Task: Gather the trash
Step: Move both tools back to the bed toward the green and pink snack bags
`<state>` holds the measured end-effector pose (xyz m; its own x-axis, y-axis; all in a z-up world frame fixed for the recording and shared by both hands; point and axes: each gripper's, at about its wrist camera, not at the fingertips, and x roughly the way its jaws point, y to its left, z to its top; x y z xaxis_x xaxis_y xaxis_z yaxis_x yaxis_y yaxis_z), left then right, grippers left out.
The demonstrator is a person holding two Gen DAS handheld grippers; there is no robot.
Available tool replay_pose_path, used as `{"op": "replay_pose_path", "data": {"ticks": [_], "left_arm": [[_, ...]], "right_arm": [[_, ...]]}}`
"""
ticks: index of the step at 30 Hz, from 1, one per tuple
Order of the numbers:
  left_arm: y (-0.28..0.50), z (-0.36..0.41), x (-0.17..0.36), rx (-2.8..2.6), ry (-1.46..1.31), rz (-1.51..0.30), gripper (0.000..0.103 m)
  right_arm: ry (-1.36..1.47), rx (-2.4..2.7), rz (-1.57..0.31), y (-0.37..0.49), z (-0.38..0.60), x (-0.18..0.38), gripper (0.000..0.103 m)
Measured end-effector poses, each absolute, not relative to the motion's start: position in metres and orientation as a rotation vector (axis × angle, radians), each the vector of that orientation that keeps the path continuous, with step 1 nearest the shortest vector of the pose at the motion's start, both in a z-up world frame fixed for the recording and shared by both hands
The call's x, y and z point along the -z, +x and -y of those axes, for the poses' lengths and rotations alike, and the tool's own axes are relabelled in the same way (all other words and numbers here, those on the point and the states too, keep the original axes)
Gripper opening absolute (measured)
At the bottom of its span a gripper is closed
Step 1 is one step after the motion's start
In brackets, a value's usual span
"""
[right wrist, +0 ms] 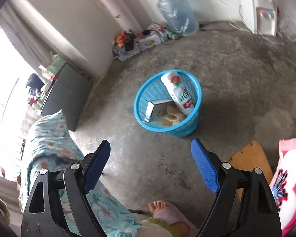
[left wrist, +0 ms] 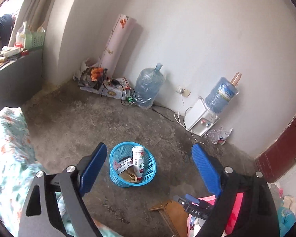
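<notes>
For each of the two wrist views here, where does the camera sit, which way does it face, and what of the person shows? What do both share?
Left wrist: on the left gripper, open and empty, looking down across the concrete floor at the blue basket; the right gripper shows low right.
Right wrist: on the right gripper, open and empty, looking down at the basket from nearer; a slippered foot shows.
Shared: basket, white bottle, water jug, dispenser.

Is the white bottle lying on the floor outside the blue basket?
No, the white bottle stands tilted inside the blue basket.
</notes>
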<state>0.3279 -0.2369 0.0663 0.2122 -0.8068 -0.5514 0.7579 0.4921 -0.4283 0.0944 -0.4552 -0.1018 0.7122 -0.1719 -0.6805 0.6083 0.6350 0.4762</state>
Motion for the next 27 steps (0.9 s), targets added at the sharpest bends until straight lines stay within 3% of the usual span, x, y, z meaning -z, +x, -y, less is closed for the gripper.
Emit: {"op": "replay_pose_path", "data": {"ticks": [6, 12, 19, 27], "left_arm": [[0.265, 0.085, -0.113, 0.919, -0.117, -0.609, 0.086], [0.211, -0.062, -0.111, 0.603, -0.207, -0.558, 0.087], [0.158, -0.178, -0.058, 0.338, -0.304, -0.657, 0.087], [0.130, -0.230, 0.024, 0.208, -0.468, -0.842, 0.087]], "right_arm": [[0.657, 0.232, -0.562, 0.082, 0.399, 0.039, 0.086], [0.672, -0.068, -0.617, 0.100, 0.337, 0.021, 0.086], [0.685, -0.355, -0.841, 0.130, 0.245, 0.034, 0.086], [0.770, -0.473, -1.096, 0.135, 0.165, 0.075, 0.077]]}}
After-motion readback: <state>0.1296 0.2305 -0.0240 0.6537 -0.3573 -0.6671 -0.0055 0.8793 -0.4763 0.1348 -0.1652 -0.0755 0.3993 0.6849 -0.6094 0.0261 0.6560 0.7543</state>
